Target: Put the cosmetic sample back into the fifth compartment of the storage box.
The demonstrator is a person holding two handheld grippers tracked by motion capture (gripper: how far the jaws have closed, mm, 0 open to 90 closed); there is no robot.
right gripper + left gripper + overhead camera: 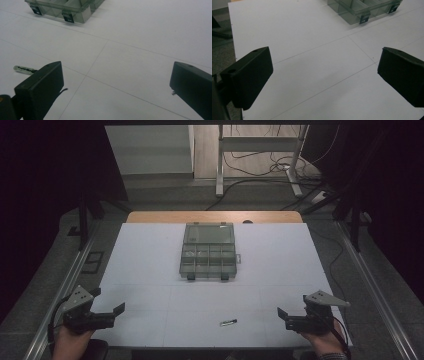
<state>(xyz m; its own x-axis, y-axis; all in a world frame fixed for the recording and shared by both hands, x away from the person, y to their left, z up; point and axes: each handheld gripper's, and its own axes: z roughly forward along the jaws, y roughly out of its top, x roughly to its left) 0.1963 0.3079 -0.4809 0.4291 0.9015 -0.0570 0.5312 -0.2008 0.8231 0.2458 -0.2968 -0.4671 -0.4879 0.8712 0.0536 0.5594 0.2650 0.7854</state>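
Matt white table [150,270], clear glossy plastic organiser box [208,251]

The place looks like a lab or recording studio set up for data capture rather than a home. A white table [150,270] marked with thin grid lines stands in a pool of light, while black curtains [45,180] close in both sides. Metal rails [372,285] run along the grey floor [165,195] beside it. Beyond the far edge, loose cables [260,167] trail around the legs of a metal stand [220,165], probably another desk, though dimness hides its top.
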